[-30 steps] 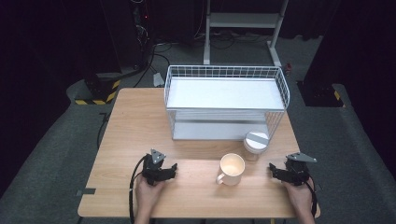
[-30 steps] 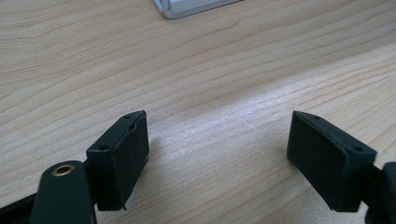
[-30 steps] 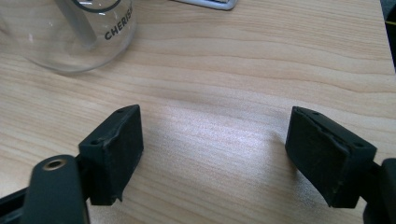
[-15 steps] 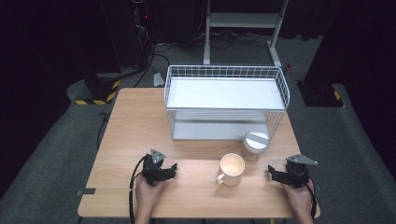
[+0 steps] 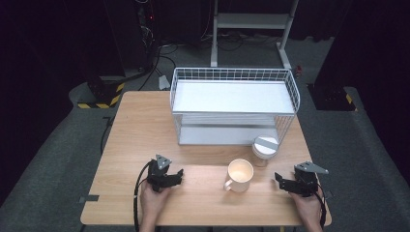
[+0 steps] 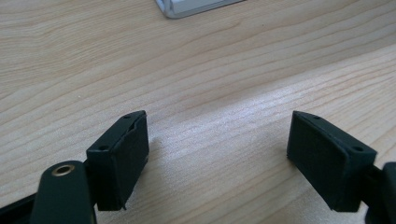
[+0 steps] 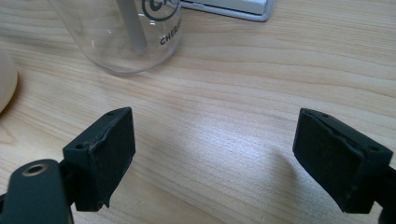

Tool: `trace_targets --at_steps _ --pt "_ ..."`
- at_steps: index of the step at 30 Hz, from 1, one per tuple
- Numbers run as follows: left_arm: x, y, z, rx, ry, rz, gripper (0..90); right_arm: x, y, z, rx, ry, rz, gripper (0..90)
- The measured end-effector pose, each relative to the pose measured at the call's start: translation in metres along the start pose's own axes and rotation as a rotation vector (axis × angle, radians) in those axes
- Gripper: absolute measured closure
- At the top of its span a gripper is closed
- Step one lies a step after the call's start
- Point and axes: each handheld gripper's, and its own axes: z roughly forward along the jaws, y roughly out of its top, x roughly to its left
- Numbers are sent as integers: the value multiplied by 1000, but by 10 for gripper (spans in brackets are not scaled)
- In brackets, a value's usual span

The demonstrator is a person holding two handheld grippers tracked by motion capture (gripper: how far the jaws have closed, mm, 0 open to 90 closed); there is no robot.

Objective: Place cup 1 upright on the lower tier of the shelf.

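A cream mug [image 5: 240,174] stands on the wooden table [image 5: 145,130] near its front, handle toward the left. Behind it to the right is a clear glass jar [image 5: 265,147] with a grey lid. My left gripper [image 5: 180,175] rests at the front left, pointing right toward the mug, open with bare wood between its pads [image 6: 218,122]. My right gripper [image 5: 279,180] lies at the front right, pointing left at the mug. Its jaws have just been opening and stand wide with nothing between them [image 7: 215,116]. The jar [image 7: 126,32] and the mug's edge [image 7: 5,79] lie just ahead of it.
A white wire rack [image 5: 232,104] with a shelf fills the back middle of the table; its base [image 7: 229,7] sits just beyond the jar. A metal stand [image 5: 251,21] and cables lie on the dark floor behind.
The right gripper has edged slightly toward the table's near edge and its jaws stand wider. The left gripper, mug and jar have stayed put.
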Motion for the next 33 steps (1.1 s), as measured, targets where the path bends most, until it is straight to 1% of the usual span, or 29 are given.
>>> trace_targets --at_steps 1,3,4,5,14,18,20,23,25,28,29,32,33 --pt "0 0 0 0 0 0 210 1 0 0 1 3 3 129" --pt "0 0 0 0 0 0 210 2 0 0 -2 7 -7 129" --pt "0 0 0 0 0 0 210 3 0 -1 -4 7 -2 129" --pt "0 0 0 0 0 0 210 4 0 -2 -13 12 -12 129" --pt "0 0 0 -1 2 -2 210 10 1 -3 -31 35 -11 125" --pt "0 0 0 -1 2 -2 210 11 2 -4 -45 43 -24 124" --pt "0 0 0 -1 2 -2 210 12 2 -4 -48 49 -14 122" --pt "0 0 0 -1 3 -4 210 14 3 -5 -51 55 -11 117" --pt "0 0 0 -1 3 -4 210 15 3 -5 -66 62 -21 115" --pt "0 0 0 -1 3 -4 210 16 3 -5 -69 66 -11 114" --pt "0 0 0 -2 3 -4 210 16 4 -5 -83 72 -19 113" --pt "0 0 0 0 4 -6 210 17 5 -5 -89 77 -13 111" --pt "0 0 0 0 4 -7 210 18 5 -5 -93 81 -17 110"
